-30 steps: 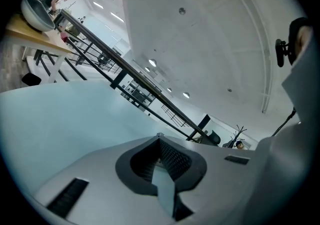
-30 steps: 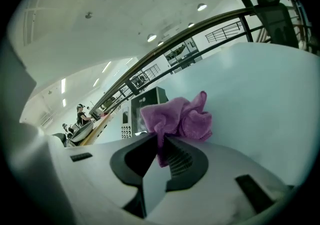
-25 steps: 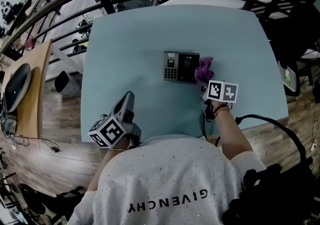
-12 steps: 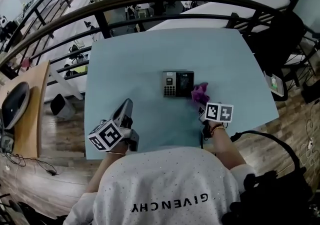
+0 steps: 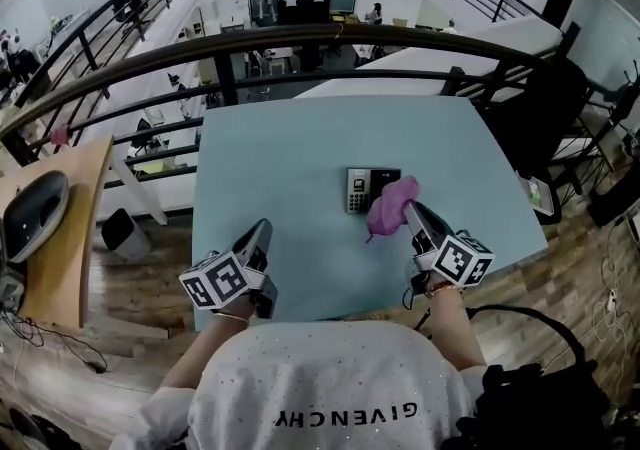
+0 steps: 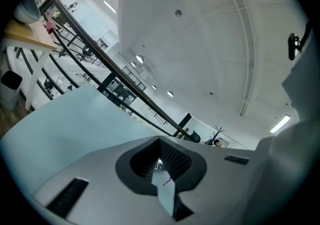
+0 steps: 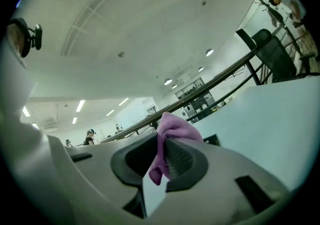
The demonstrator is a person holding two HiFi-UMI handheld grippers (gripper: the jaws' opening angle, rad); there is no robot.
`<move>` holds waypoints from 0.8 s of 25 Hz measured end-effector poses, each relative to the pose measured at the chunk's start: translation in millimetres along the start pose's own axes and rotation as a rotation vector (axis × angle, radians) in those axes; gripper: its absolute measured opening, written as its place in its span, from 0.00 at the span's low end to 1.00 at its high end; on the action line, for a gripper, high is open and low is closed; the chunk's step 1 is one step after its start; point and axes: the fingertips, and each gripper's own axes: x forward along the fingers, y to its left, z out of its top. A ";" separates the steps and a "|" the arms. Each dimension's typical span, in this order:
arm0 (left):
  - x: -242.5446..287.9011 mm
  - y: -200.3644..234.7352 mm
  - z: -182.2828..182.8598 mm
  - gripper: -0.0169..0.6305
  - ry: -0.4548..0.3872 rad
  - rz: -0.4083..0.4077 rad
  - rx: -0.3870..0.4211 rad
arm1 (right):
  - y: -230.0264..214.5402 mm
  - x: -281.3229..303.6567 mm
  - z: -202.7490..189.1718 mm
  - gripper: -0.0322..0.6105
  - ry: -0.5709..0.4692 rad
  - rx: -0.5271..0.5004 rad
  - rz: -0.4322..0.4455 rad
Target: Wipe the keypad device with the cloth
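Two grippers in view. Right gripper (image 5: pixel 411 210) clamps purple cloth (image 5: pixel 390 203) at right edge of keypad device (image 5: pixel 360 189), placed for wiping; contact unclear. Left gripper (image 5: pixel 262 231) closed, empty, parked near table (image 5: pixel 280 153) edge, clear of work.

Shirt (image 5: pixel 340 388) reads "GIVENCHY" (upside down).

Left gripper (image 5: pixel 261 229) closed, held low; right gripper (image 5: pixel 411 209) pinches the cloth (image 5: pixel 388 204).
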 end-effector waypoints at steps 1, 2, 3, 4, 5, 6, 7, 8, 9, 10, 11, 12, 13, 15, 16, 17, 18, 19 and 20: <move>-3.3 1.2 0.4 0.03 0.007 -0.006 0.003 | 10.6 -1.9 1.4 0.12 -0.016 -0.001 0.005; -6.5 0.8 1.1 0.03 0.011 -0.017 0.007 | 20.2 -3.2 0.8 0.12 -0.020 -0.007 0.005; -10.4 -1.0 1.7 0.03 0.014 -0.033 0.009 | 29.9 -4.8 -1.4 0.12 -0.017 -0.016 0.003; -15.2 -3.5 1.9 0.03 0.016 -0.052 0.012 | 40.0 -7.4 -4.7 0.12 -0.013 -0.025 0.001; -20.6 -5.6 1.0 0.03 0.020 -0.070 0.019 | 50.2 -11.0 -8.6 0.12 -0.011 -0.032 0.001; -26.3 -6.6 -0.9 0.03 0.028 -0.085 0.028 | 60.1 -15.2 -13.1 0.12 -0.012 -0.038 0.000; -32.4 -5.7 -3.8 0.03 0.039 -0.096 0.035 | 68.7 -19.5 -18.7 0.12 -0.013 -0.041 -0.005; -38.7 -3.2 -7.2 0.03 0.051 -0.100 0.039 | 76.0 -23.3 -25.7 0.12 -0.010 -0.042 -0.013; -45.2 0.6 -10.7 0.03 0.063 -0.101 0.040 | 82.0 -26.7 -34.0 0.12 -0.002 -0.041 -0.024; -51.5 4.8 -14.1 0.03 0.074 -0.101 0.039 | 86.7 -29.9 -43.1 0.12 0.010 -0.041 -0.037; -57.5 9.2 -17.0 0.03 0.084 -0.100 0.039 | 90.5 -33.1 -52.3 0.12 0.022 -0.043 -0.052; -63.2 13.6 -19.4 0.03 0.092 -0.098 0.038 | 93.7 -36.2 -61.0 0.12 0.030 -0.047 -0.068; -68.5 18.0 -21.5 0.03 0.097 -0.096 0.036 | 97.1 -39.1 -68.8 0.12 0.034 -0.053 -0.083; -77.8 25.5 -25.5 0.03 0.109 -0.090 0.030 | 103.9 -43.7 -82.7 0.12 0.040 -0.065 -0.109; -81.5 28.2 -27.3 0.03 0.115 -0.087 0.029 | 106.5 -45.1 -89.0 0.12 0.045 -0.068 -0.120; -84.3 30.2 -29.0 0.03 0.122 -0.085 0.029 | 108.1 -46.1 -94.7 0.12 0.051 -0.068 -0.133; -86.2 31.6 -30.7 0.03 0.130 -0.084 0.029 | 108.9 -47.2 -100.1 0.12 0.059 -0.065 -0.147; -87.3 32.6 -32.2 0.03 0.136 -0.084 0.029 | 109.2 -48.2 -105.4 0.12 0.069 -0.062 -0.160; -88.1 32.9 -33.4 0.03 0.142 -0.087 0.028 | 109.6 -49.1 -110.5 0.12 0.082 -0.063 -0.172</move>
